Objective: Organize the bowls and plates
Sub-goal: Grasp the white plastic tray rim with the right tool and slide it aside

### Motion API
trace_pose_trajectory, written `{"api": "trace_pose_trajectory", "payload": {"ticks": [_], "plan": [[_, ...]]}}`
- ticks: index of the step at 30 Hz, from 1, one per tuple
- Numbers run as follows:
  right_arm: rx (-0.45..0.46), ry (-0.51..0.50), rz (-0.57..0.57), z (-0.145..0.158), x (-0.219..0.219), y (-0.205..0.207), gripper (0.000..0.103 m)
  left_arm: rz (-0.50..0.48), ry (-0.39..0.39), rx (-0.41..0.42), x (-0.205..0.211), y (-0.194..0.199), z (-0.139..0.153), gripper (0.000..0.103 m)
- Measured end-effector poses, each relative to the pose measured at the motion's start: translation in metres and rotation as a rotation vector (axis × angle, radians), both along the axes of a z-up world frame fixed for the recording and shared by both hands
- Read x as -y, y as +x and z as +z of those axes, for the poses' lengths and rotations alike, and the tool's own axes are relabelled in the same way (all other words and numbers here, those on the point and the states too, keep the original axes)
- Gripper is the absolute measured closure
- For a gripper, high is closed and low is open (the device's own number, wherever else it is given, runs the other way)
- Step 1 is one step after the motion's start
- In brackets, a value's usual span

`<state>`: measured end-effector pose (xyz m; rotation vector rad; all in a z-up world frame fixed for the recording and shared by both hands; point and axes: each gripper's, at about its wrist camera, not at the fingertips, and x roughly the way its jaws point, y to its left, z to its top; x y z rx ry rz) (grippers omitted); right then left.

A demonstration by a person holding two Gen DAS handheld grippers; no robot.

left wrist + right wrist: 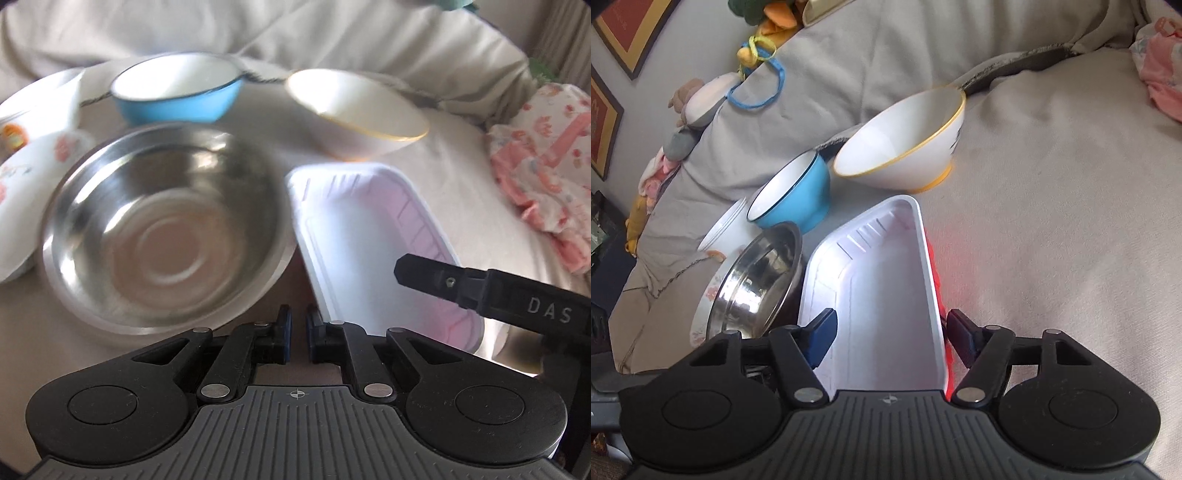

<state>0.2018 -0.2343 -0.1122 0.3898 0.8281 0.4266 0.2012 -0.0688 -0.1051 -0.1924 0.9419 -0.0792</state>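
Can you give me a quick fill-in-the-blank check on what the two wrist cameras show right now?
1. The right gripper has one finger inside and one outside the long wall of the white ____.
2. The bowl with the white inside, behind the steel bowl, is ____ on the outside.
3. The left gripper has its jaws ____, with nothing between them.
4. The white bowl has a ____ rim.

Missing words: tray; blue; shut; yellow
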Motion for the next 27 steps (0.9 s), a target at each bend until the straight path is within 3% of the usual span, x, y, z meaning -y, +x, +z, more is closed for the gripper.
{"api": "trace_pose_trajectory", "payload": {"ticks": [6, 9, 10, 12, 16, 22, 25, 27], "plan": [[0.011, -0.053, -0.171, 0.006, 0.038, 0.011, 0.034, -0.124, -0.04, 0.085, 0.042, 0.036, 0.003, 0.093], [-0.001, -0.095, -0.21, 0.002, 0.045, 0.025, 0.034, -0.139, -0.118, 0.077, 0.041, 0.049, -0.001, 0.092], [-0.005, -0.111, -0.222, 0.001, 0.046, 0.028, 0.034, -0.138, -0.146, 0.075, 0.036, 0.044, 0.001, 0.092], [0.026, -0.152, -0.254, 0.004, 0.047, 0.025, 0.024, -0.16, -0.19, 0.086, 0.027, 0.029, 0.011, 0.089], [0.125, -0.24, -0.284, 0.026, 0.041, 0.006, 0.017, -0.186, -0.262, 0.175, -0.016, -0.009, 0.043, 0.089], [0.299, -0.378, -0.258, 0.084, -0.004, -0.017, 0.013, 0.073, -0.275, 0.293, -0.138, -0.049, 0.076, 0.089], [0.348, -0.376, -0.116, 0.115, -0.047, -0.014, 0.008, 0.191, -0.272, 0.308, -0.192, -0.062, 0.082, 0.089], [0.323, -0.353, -0.037, 0.126, -0.076, -0.005, 0.006, 0.226, -0.299, 0.3, -0.217, -0.068, 0.081, 0.089]]}}
